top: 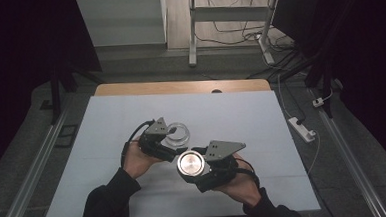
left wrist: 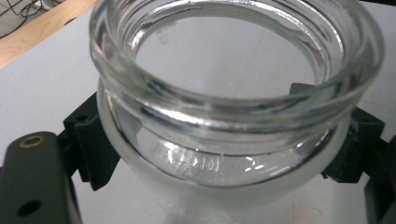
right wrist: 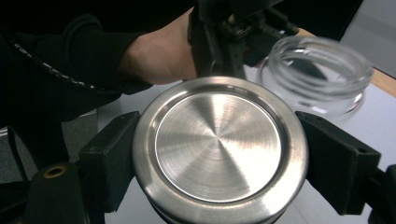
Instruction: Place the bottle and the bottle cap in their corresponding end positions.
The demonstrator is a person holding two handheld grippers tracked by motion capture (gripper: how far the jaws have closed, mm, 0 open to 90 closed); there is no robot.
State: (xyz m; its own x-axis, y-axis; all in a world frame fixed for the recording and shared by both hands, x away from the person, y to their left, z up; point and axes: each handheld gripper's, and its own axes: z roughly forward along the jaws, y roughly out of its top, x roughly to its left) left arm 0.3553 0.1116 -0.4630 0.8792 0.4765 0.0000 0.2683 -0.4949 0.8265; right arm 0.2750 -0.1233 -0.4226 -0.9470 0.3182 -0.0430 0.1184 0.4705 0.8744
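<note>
Clear glass jar (left wrist: 233, 116); silver lid (right wrist: 219, 149) (concentric brushed rings); black fingers (right wrist: 109, 158).

Open glass jar (left wrist: 233, 93) (upright), steel lid (right wrist: 219, 149)

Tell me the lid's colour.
Silver, brushed metal lid, clearest in the right gripper view.

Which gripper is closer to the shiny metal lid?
Right. The right gripper has the metal lid squeezed between its fingers. The left gripper sits just beside it, holding the glass jar instead.
</note>
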